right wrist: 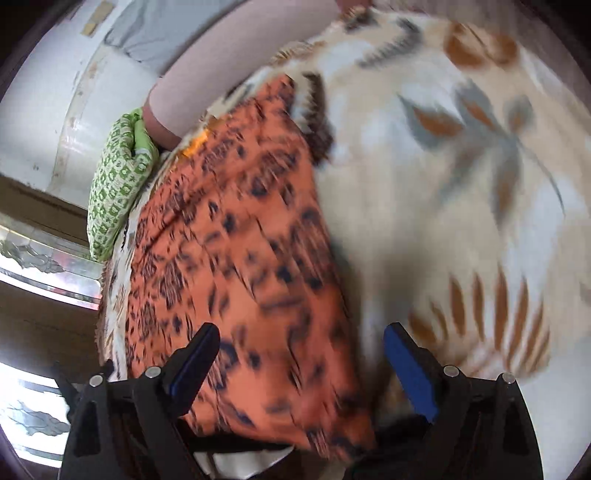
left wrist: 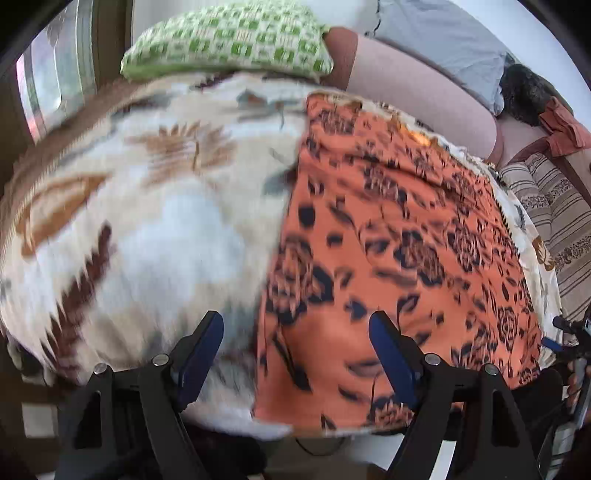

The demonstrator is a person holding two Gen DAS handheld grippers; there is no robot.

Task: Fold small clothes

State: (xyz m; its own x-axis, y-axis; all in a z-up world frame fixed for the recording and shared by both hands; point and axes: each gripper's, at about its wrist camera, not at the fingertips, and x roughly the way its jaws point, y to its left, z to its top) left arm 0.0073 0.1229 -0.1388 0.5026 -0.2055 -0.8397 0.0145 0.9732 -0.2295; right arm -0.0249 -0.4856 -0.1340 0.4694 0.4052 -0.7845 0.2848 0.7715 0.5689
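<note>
An orange cloth with a black flower print (left wrist: 388, 240) lies spread flat on a cream bed blanket with brown and grey leaves (left wrist: 147, 229). My left gripper (left wrist: 295, 350) hovers open over the cloth's left edge near the bed's front, with nothing pressed between its blue pads (left wrist: 201, 354). In the right wrist view the same orange cloth (right wrist: 240, 240) runs away from me on the blanket (right wrist: 461, 184). My right gripper (right wrist: 303, 369) stands open above the cloth's near end and holds nothing. Both views are blurred by motion.
A green checked pillow (left wrist: 229, 40) lies at the bed's head, beside a pinkish bolster (left wrist: 424, 96) and a grey pillow (left wrist: 443, 33). A striped cushion (left wrist: 554, 214) sits past the bed's right edge. The green pillow (right wrist: 118, 192) lies by a window on the left.
</note>
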